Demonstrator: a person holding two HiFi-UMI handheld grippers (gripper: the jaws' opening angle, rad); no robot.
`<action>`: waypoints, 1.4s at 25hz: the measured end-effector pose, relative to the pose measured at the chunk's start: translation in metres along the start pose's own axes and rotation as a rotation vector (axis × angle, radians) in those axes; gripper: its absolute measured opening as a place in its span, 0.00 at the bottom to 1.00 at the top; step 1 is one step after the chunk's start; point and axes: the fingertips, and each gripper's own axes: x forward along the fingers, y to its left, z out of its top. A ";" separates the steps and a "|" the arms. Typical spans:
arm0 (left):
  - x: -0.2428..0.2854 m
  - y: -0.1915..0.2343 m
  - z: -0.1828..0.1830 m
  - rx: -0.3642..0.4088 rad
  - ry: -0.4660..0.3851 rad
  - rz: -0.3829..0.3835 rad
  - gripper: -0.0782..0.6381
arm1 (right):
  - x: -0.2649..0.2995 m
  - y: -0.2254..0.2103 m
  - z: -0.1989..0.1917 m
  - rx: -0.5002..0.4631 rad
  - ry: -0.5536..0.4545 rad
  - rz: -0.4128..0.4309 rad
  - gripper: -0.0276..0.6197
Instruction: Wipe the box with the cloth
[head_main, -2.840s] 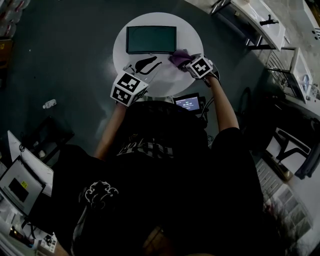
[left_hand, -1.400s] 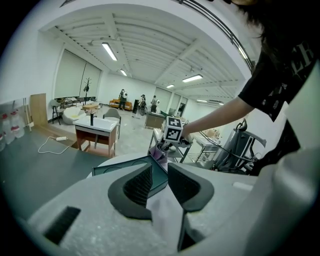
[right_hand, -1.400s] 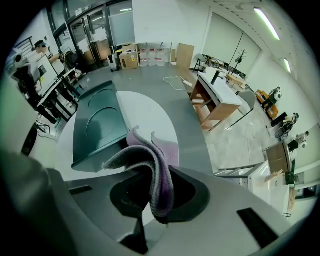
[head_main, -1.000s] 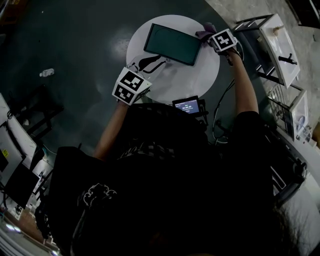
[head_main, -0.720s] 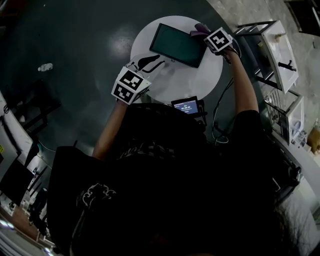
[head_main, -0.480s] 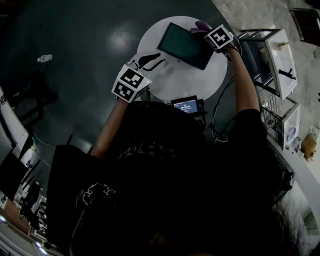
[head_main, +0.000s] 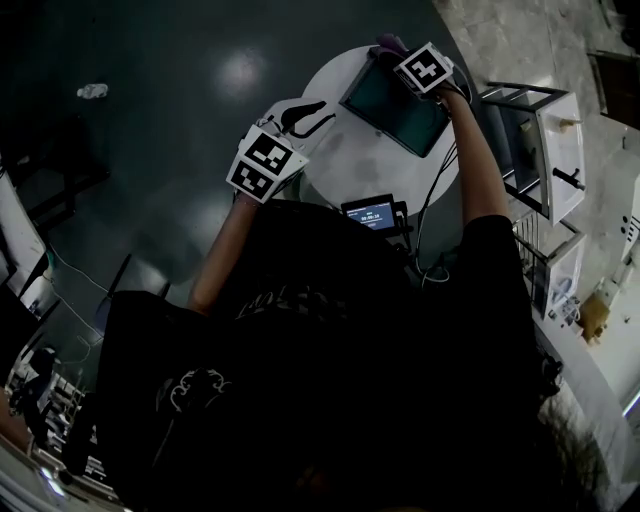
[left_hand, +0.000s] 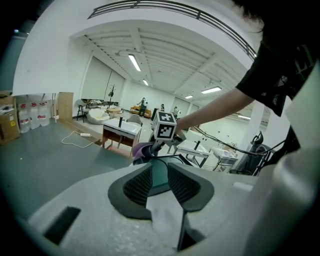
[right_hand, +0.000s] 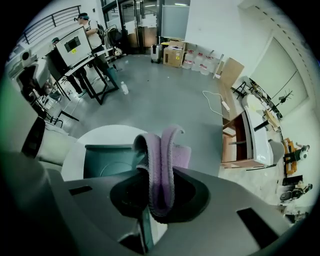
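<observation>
A flat dark green box (head_main: 395, 105) lies on the round white table (head_main: 345, 155). My right gripper (head_main: 402, 55) is at the box's far side, shut on a folded purple cloth (head_main: 388, 43). In the right gripper view the cloth (right_hand: 162, 165) stands pinched between the jaws, right gripper (right_hand: 160, 197), with the box (right_hand: 107, 160) just below and left of it. My left gripper (head_main: 308, 112) hovers over the table's left edge, open and holding nothing. In the left gripper view the left gripper (left_hand: 159, 172) faces the box, the cloth (left_hand: 142, 150) and the right gripper's marker cube (left_hand: 165, 126).
A small lit screen (head_main: 372, 211) with cables sits at the table's near edge. A white desk with a frame (head_main: 545, 120) stands to the right. A small bottle (head_main: 90, 90) lies on the dark floor. People stand by a monitor stand (right_hand: 75, 45) in the distance.
My right gripper has carried the cloth from the box's near right corner along its right end to its far side. The head view has swung. The left gripper stays open by the table's left edge.
</observation>
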 end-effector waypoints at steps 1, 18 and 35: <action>-0.001 0.002 0.000 -0.005 -0.004 0.006 0.25 | 0.001 0.001 0.006 -0.010 0.004 0.000 0.13; -0.036 0.026 -0.003 -0.054 -0.049 0.078 0.25 | -0.010 0.038 0.079 -0.080 -0.055 0.058 0.13; -0.081 0.053 -0.016 -0.019 -0.070 0.054 0.25 | 0.003 0.175 0.082 -0.011 -0.078 0.149 0.13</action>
